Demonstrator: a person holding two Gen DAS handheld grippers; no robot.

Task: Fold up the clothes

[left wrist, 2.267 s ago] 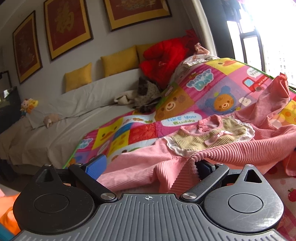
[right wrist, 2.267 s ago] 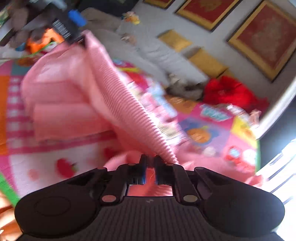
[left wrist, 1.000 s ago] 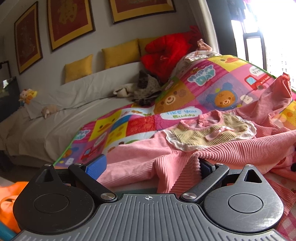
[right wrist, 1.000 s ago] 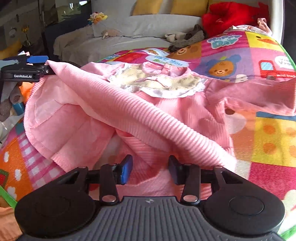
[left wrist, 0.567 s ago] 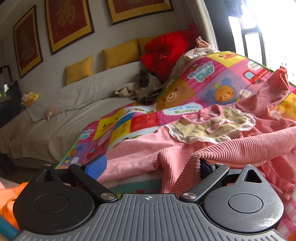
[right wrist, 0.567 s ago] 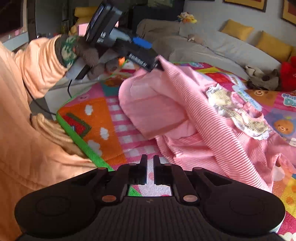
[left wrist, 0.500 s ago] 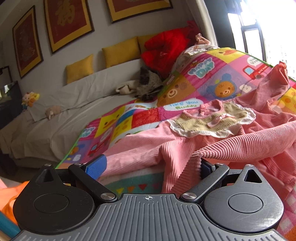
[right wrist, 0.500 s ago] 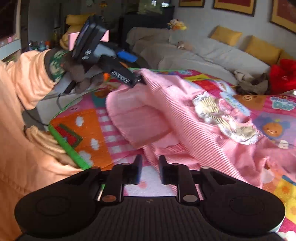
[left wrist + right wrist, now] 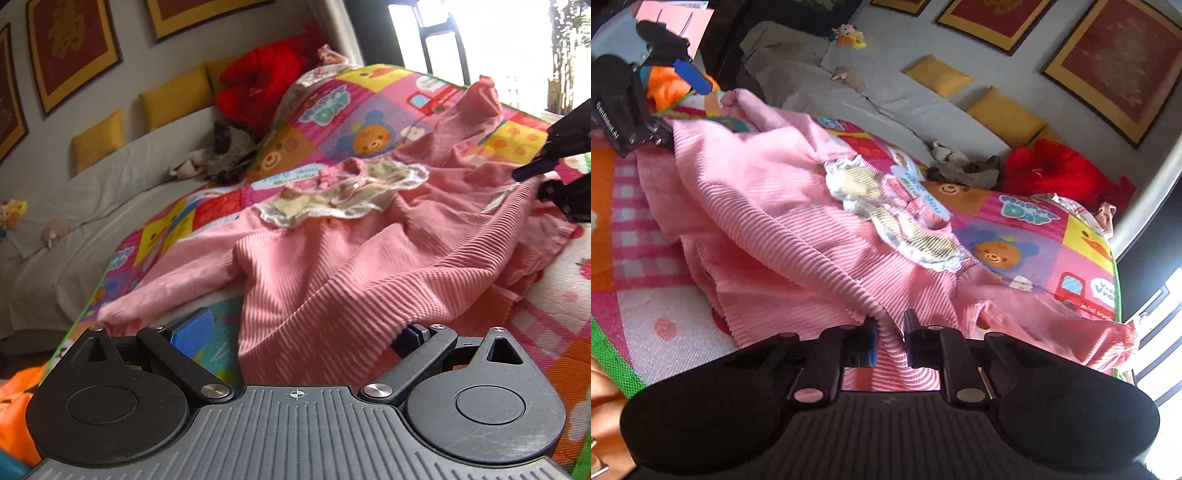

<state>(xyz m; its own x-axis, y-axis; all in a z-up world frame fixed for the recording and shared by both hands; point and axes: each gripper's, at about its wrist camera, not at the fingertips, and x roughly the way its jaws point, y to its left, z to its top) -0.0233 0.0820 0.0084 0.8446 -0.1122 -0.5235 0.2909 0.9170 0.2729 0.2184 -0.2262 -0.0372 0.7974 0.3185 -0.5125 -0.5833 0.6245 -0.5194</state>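
Note:
A pink ribbed child's dress [image 9: 332, 258] with a cream frilled bib [image 9: 343, 192] lies crumpled on a colourful play mat [image 9: 369, 118]. My left gripper [image 9: 299, 332] has its jaws wide apart, and the dress hem drapes over the right finger and between them. My right gripper [image 9: 888, 334] has its jaws narrowly apart around a ribbed hem fold of the dress [image 9: 798, 229]. The right gripper also shows at the right edge of the left wrist view [image 9: 554, 173], at the dress hem. The left gripper shows at the upper left of the right wrist view [image 9: 635, 107].
A grey sofa [image 9: 110, 184] with yellow cushions [image 9: 173, 96] runs behind the mat. A red garment [image 9: 266, 81] and a small grey heap of clothes [image 9: 225, 147] lie at the mat's far end. A bright window [image 9: 517, 55] is at the right. My orange sleeve [image 9: 14, 413] is at lower left.
The right gripper swung back to the dress and now straddles its hem fold. The left gripper tilted and the dress spread wider in front of it.

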